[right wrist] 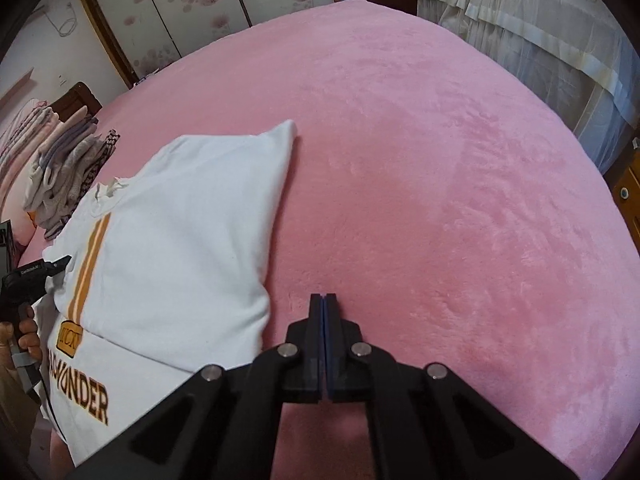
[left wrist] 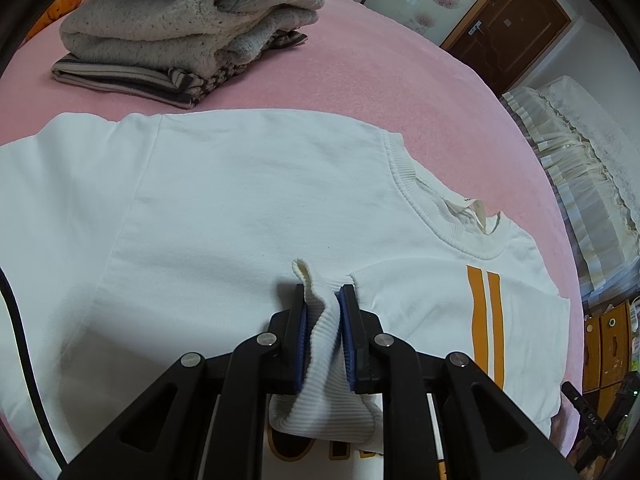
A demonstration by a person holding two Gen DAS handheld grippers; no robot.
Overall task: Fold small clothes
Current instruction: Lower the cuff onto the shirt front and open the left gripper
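A white sweatshirt (left wrist: 240, 200) with two orange stripes (left wrist: 486, 320) and dark lettering lies spread on the pink bed; it also shows in the right wrist view (right wrist: 180, 240), with one side folded over. My left gripper (left wrist: 324, 292) is shut on the sweatshirt's ribbed cuff (left wrist: 324, 360), holding it over the chest below the collar (left wrist: 432, 208). My right gripper (right wrist: 324, 300) is shut and empty, low over the bare pink blanket just right of the sweatshirt's folded edge.
A stack of folded clothes (left wrist: 180, 28) sits at the far side of the pink bed (right wrist: 440, 180), also seen in the right wrist view (right wrist: 60, 168). A second bed with a pale frilled cover (right wrist: 540, 28) stands beyond. Wooden doors and drawers (left wrist: 604, 344) line the room.
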